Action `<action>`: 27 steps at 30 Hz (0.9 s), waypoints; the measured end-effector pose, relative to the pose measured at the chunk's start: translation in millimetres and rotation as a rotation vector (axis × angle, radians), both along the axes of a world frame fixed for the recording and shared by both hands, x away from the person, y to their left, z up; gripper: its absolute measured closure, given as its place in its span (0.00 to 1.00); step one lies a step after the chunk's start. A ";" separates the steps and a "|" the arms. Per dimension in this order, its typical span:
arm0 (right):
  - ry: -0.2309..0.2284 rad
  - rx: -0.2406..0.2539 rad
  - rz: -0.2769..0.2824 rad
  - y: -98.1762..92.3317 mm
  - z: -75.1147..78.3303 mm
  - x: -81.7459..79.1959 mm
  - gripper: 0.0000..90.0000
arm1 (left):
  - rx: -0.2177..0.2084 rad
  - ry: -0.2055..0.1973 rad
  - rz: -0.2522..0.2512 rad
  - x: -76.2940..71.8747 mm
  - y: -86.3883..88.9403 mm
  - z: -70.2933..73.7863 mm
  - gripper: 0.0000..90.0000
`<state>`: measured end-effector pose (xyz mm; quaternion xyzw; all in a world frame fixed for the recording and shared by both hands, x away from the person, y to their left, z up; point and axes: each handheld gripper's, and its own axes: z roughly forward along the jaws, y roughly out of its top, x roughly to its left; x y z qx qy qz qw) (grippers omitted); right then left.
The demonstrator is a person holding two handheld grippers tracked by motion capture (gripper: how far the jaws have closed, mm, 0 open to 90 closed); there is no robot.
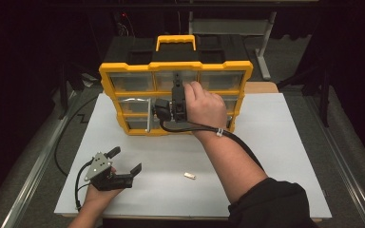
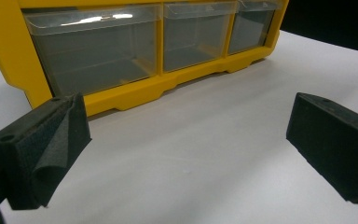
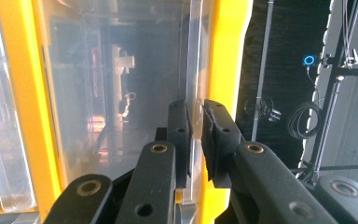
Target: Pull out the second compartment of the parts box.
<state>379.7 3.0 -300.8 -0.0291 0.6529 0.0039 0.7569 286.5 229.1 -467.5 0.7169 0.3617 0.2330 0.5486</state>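
Dark surroundings blur detail; right gripper (image 3: pixel 196 135) jaws pinch a clear drawer's lip (image 3: pixel 195 74).

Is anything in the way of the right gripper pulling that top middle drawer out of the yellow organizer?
Nothing visible: the right gripper pinches the drawer's clear front lip, and the white table before the organizer lies bare.

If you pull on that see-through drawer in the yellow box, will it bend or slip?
The clear drawer looks like thin hard plastic, so probably stiff, maybe flexing slightly. Its smooth lip could slip, though the right tool pinches it. It looks empty, so likely light.
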 end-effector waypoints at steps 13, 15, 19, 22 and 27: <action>0.012 -0.013 0.017 -2.5 2.1 -16.9 0.92 | 0.000 -0.005 0.007 -0.8 1.3 0.7 0.01; 0.023 -0.010 0.016 -2.2 3.5 -20.0 0.91 | 0.001 -0.003 0.004 -1.1 1.3 0.9 0.01; 0.042 -0.005 0.026 -3.1 5.8 -24.5 0.87 | 0.003 -0.006 0.004 -1.0 1.3 0.6 0.01; 0.048 0.002 0.035 -4.4 7.2 -26.6 0.83 | 0.004 -0.004 0.007 -0.7 2.3 0.7 0.01; 0.073 0.020 0.047 -4.3 12.2 -30.7 0.74 | 0.001 -0.005 0.008 -0.8 2.1 0.7 0.01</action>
